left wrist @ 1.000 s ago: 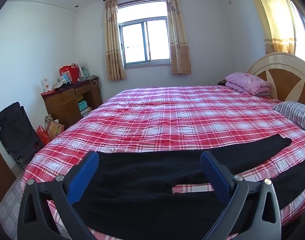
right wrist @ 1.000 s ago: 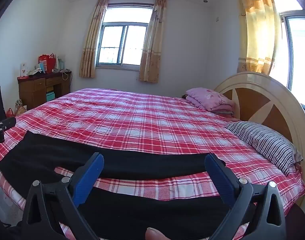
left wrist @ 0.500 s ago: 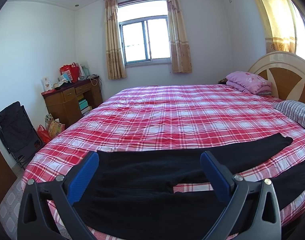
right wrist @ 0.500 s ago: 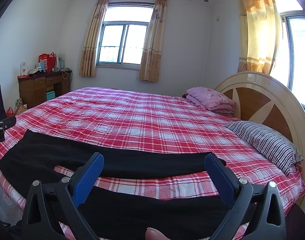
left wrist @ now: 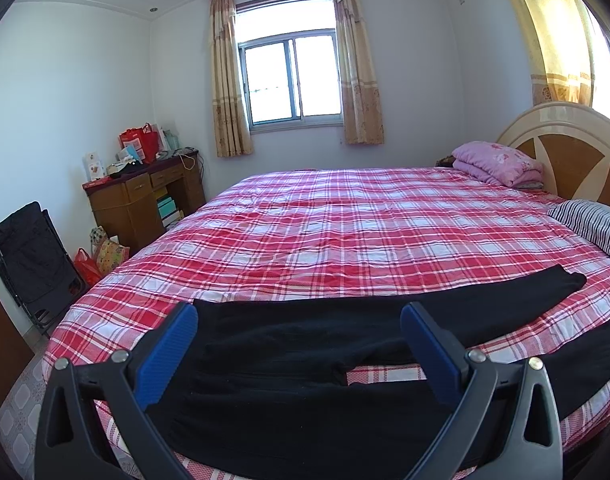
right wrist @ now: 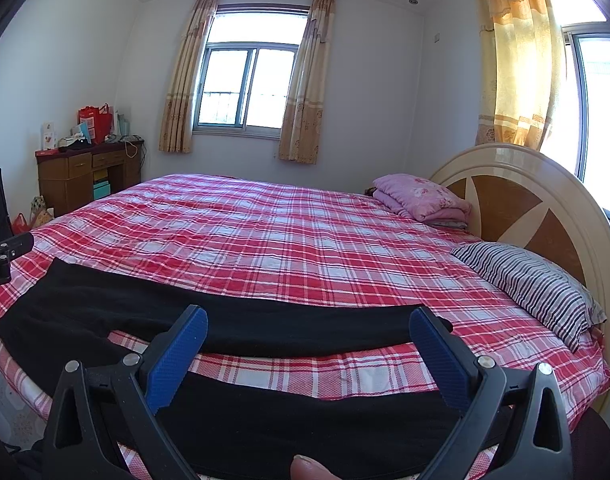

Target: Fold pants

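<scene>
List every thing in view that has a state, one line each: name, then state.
black pants: spread flat on the bed, legs apart, unfolded
left gripper: open, above the pants, holding nothing
right gripper: open, above the pant legs, holding nothing
window: curtains drawn aside
pink quilt: folded, by the headboard
striped pillow: lying flat beside the headboard
folding chair: folded, against the wall

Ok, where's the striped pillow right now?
In the right wrist view, the striped pillow lies at the bed's right edge against the headboard, nearer the camera than the folded pink blanket.
</scene>
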A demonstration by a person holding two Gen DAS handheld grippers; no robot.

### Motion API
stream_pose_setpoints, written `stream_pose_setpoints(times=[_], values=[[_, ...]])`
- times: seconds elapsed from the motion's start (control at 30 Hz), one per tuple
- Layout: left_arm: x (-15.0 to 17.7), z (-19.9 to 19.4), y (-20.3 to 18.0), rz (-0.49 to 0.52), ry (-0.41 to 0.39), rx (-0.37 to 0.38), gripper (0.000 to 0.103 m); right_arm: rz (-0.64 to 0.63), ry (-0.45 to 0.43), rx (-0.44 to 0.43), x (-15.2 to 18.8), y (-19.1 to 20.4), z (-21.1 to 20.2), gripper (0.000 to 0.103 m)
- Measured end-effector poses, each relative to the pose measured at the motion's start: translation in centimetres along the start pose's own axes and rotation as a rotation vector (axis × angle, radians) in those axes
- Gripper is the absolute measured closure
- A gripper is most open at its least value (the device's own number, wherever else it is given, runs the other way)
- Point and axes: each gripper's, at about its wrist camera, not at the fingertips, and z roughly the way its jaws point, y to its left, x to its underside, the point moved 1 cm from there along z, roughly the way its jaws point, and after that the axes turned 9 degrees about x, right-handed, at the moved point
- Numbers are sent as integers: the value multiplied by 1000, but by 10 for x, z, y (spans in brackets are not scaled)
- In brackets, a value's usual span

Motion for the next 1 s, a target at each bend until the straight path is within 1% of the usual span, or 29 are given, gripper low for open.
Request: stream_pose_setpoints(times=[1.0], values=[[7,4,1,1,11,-3,0,-3,2,0,-1,1,0,1]])
